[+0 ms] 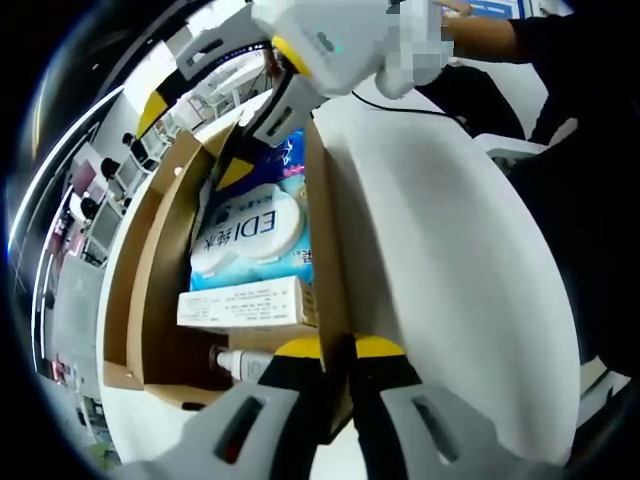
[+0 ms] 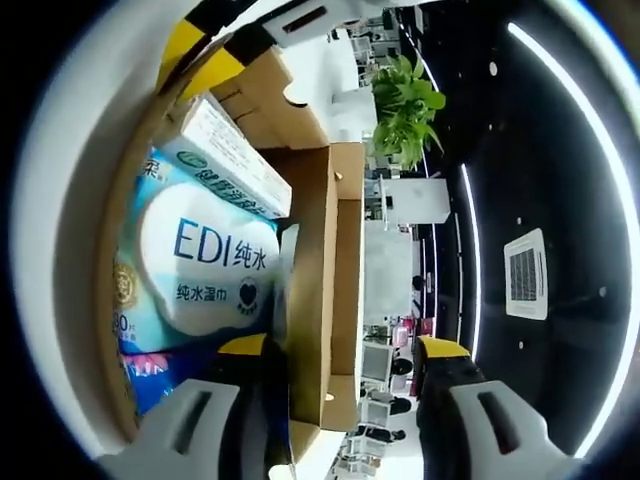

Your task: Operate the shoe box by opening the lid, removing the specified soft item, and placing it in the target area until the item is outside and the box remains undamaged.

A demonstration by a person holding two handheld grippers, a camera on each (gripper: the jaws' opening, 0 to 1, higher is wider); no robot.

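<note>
In the left gripper view, an open cardboard shoe box (image 1: pixel 150 300) lies on a white bench (image 1: pixel 450 280). Its hinged lid (image 1: pixel 125 270) stands open along the far left side. Inside the box, toward the middle, lies a soft blue and white wet wipes pack (image 1: pixel 250 225) with a round white flap printed "EDI". Just below it in the picture, touching its edge, sits a long white carton (image 1: pixel 245 303) with small print. Below that, a small white bottle (image 1: pixel 240 362) lies on its side against the box end. My left tool (image 1: pixel 335 370) comes up from the bottom of the picture, its yellow-tipped jaws nearly together and pinching the right-hand wall of the box between them. At the top, my right tool (image 1: pixel 268 125) reaches down over the far end of the box, near the top of the wet wipes pack. To the far right, a person's dark sleeve (image 1: pixel 545 40) stretches across the upper corner.

In the right gripper view, the wet wipes pack (image 2: pixel 195 265) fills the left side, with the white carton (image 2: pixel 235 155) above it. A cardboard wall of the shoe box (image 2: pixel 310 290) runs up the middle. My right tool (image 2: pixel 340 350) is spread wide; the box wall passes between its jaws, the left jaw inside the box beside the pack, the right jaw outside. It grips nothing. Behind, a green plant (image 2: pixel 405 110) stands in the room.
</note>
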